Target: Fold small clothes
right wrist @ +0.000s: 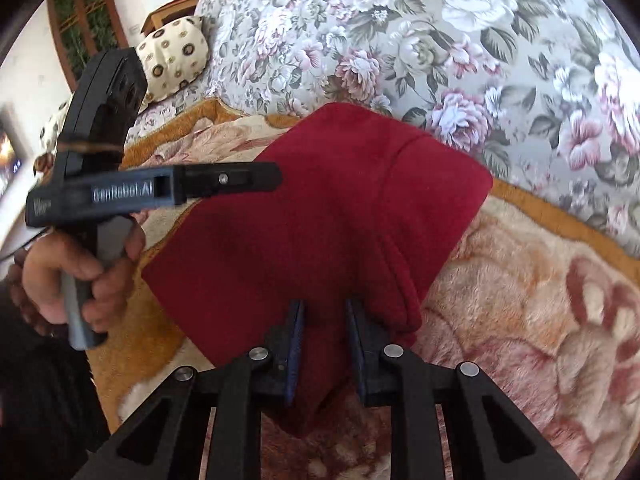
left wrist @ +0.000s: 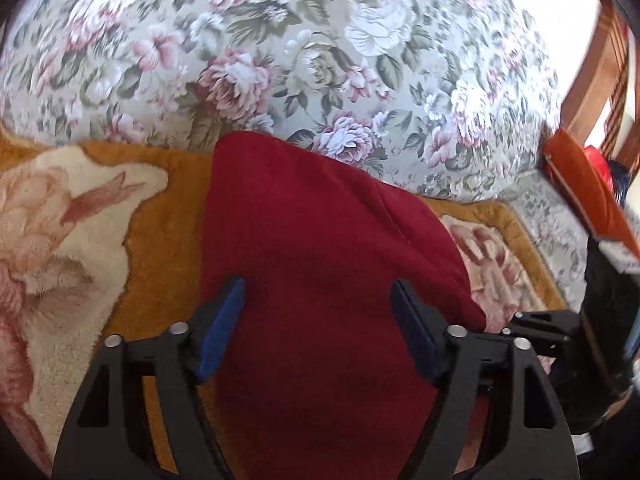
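A dark red fleece garment (left wrist: 320,240) lies folded on an orange floral blanket (left wrist: 80,220); it also shows in the right wrist view (right wrist: 320,208). My left gripper (left wrist: 318,296) is open, its blue-padded fingers spread wide just above the cloth. It appears side-on in the right wrist view (right wrist: 276,178), held by a hand over the garment's left edge. My right gripper (right wrist: 325,312) is shut on the garment's near edge, a fold of red cloth pinched between its pads.
A floral sofa cushion (left wrist: 320,48) rises behind the blanket. A spotted cream pillow (right wrist: 176,56) lies at the far left. A rust-red cushion (left wrist: 580,184) and a wooden chair (left wrist: 608,72) stand at the right.
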The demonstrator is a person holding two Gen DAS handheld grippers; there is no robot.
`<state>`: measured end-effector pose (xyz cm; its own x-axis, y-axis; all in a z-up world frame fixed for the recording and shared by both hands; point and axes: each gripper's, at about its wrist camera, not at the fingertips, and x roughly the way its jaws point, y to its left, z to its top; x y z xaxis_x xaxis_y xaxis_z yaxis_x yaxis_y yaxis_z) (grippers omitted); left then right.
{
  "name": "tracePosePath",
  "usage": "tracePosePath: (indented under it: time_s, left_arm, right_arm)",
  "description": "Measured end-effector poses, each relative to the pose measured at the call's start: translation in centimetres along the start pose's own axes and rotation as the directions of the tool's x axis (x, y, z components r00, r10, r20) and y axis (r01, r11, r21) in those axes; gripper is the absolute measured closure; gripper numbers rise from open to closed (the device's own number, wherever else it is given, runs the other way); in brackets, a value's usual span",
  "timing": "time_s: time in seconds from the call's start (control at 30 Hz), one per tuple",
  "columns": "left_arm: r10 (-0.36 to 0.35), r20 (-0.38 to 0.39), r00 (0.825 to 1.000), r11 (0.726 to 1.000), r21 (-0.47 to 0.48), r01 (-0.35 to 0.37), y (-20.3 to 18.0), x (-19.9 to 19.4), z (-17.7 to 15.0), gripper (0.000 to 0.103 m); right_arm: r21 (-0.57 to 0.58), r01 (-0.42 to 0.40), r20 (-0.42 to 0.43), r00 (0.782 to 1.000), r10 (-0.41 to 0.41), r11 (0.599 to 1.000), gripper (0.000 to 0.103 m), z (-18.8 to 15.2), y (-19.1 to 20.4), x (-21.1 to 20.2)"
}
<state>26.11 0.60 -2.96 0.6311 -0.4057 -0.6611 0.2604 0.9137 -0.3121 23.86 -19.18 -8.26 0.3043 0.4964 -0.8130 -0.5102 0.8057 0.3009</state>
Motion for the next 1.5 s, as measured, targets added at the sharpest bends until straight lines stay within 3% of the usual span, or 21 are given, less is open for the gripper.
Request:
tracePosePath:
  time_s: [0.13, 0.3, 0.43, 0.53, 0.67, 0.73, 0.87, 0.9, 0.97, 1.13, 1.23, 1.3, 1.4, 1.47, 1.5]
  left_arm:
    - [0.059, 0.045, 0.997, 0.998, 0.019, -0.060, -1.0, 0.5, -0.5, 0.017]
    - [0.094, 0.026, 0.995, 0.996, -0.006, -0.094, -1.1, 0.8, -0.3, 0.015]
    - [0.100, -0.055, 0.994, 0.994, 0.049, -0.097, -1.7, 1.5, -0.1, 0.003]
    - [0.128, -0.079, 0.989, 0.990, 0.068, -0.123, -2.2, 2.1, -0.3, 0.001]
    - [0.143, -0.075, 0.987, 0.987, 0.087, -0.136, -2.7, 1.3, 0.0, 0.001]
    - [0.149, -0.041, 0.988, 0.988, 0.054, -0.147, -3.0, -1.3, 0.1, 0.001]
    - [0.211, 0.066, 0.975, 0.977, -0.024, -0.210, -5.2, -9.3, -1.5, 0.001]
    - [0.232, 0.058, 0.971, 0.973, -0.033, -0.230, -5.7, -10.5, -2.3, 0.001]
    - [0.244, 0.025, 0.969, 0.970, -0.025, -0.243, -7.1, -12.8, -4.6, 0.001]
    - [0.250, 0.001, 0.968, 0.968, 0.014, -0.250, -9.5, -15.4, -10.6, 0.001]
    - [0.295, -0.019, 0.955, 0.954, 0.065, -0.293, -10.4, -14.7, -13.8, 0.001]
    - [0.318, 0.015, 0.948, 0.942, 0.108, -0.317, -11.4, -15.2, -14.2, 0.001]
    - [0.305, 0.026, 0.952, 0.947, 0.095, -0.306, -11.3, -16.4, -14.3, 0.001]
    - [0.263, -0.007, 0.965, 0.964, 0.042, -0.262, -10.6, -16.5, -14.6, 0.001]
    - [0.208, -0.028, 0.978, 0.978, -0.011, -0.209, -10.1, -16.3, -14.6, 0.001]
  right_arm:
    - [-0.016, 0.012, 0.013, 1.000, -0.012, 1.000, 0.082, -0.4, 0.6, 0.2]
    - [-0.088, 0.050, 0.021, 0.999, -0.048, 0.995, 0.064, -0.7, 2.9, 0.6]
    - [-0.064, 0.056, 0.045, 0.998, -0.054, 0.996, 0.064, -0.6, 3.2, 0.5]
    - [-0.027, 0.051, 0.039, 0.998, -0.050, 0.998, 0.063, -0.3, 2.9, 0.7]
    - [-0.020, 0.082, 0.020, 0.997, -0.081, 0.996, 0.058, -0.3, 3.6, 1.0]
    - [0.006, 0.113, 0.008, 0.994, -0.113, 0.994, 0.059, 0.1, 4.2, 0.1]
    - [0.112, 0.226, 0.121, 0.963, -0.239, 0.968, 0.059, -0.6, 6.1, -5.6]
    - [0.170, 0.241, 0.155, 0.951, -0.267, 0.956, 0.059, -1.8, 6.7, -7.6]
    - [0.228, 0.209, 0.190, 0.948, -0.254, 0.951, 0.059, -3.6, 7.5, -9.9]
    - [0.276, 0.268, 0.292, 0.892, -0.346, 0.923, 0.059, -8.2, 11.3, -15.3]
    - [0.291, 0.288, 0.343, 0.859, -0.380, 0.912, 0.057, -9.9, 12.6, -17.2]
    - [0.297, 0.295, 0.345, 0.853, -0.391, 0.908, 0.057, -10.5, 13.1, -17.5]
    - [0.255, 0.330, 0.336, 0.851, -0.403, 0.909, 0.057, -11.0, 14.2, -17.1]
    - [0.227, 0.334, 0.333, 0.856, -0.395, 0.915, 0.057, -11.3, 14.5, -16.9]
    - [0.218, 0.334, 0.327, 0.860, -0.391, 0.917, 0.057, -11.3, 14.6, -16.6]
